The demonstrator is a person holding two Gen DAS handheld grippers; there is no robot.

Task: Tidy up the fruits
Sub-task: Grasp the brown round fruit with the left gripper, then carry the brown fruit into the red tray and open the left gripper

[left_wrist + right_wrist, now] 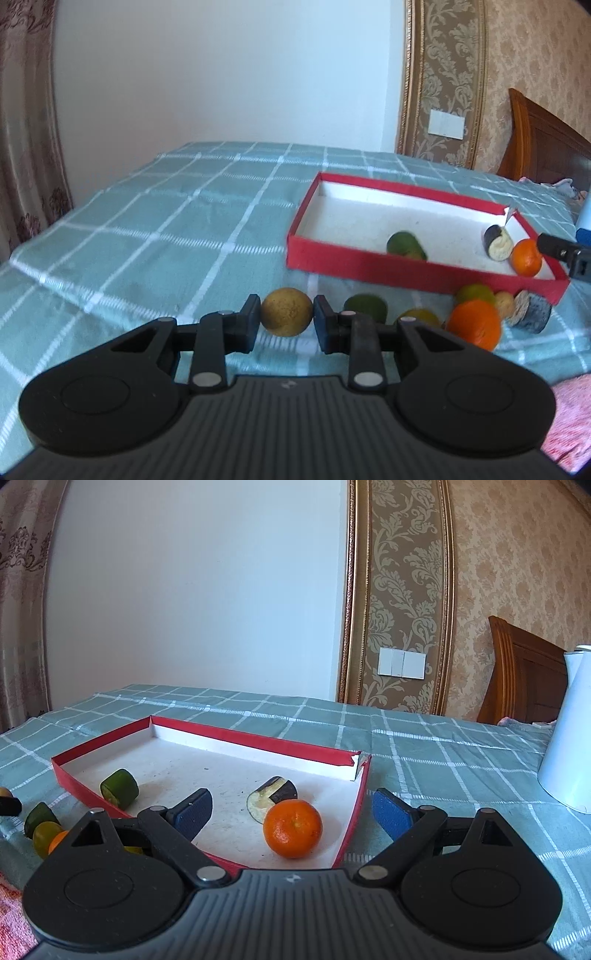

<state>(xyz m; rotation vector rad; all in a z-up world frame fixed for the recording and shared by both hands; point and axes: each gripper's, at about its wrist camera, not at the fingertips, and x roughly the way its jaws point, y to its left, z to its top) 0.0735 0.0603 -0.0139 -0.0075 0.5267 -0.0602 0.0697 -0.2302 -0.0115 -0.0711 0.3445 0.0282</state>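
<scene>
My left gripper [287, 320] is shut on a round yellow-brown fruit [287, 311] just above the checked cloth. Right of it lie a green piece [366, 306], a yellow-green fruit [419, 317], an orange [474, 324] and an eggplant chunk [532, 312]. The red tray [369, 267] holds a green piece [405, 245], an eggplant chunk [498, 243] and an orange [526, 257]. My right gripper [291, 810] stands open over the tray's near corner [360, 794], with the orange [292, 829] and the eggplant chunk [271, 794] lying between its fingers, untouched. The green piece [119, 788] sits at the tray's left.
A white kettle [569, 731] stands at the right on the teal checked cloth [166, 221]. A wooden headboard [524, 675] rises behind it. Loose fruits [44, 829] lie left of the tray. Pink fabric [569, 421] shows at the near edge.
</scene>
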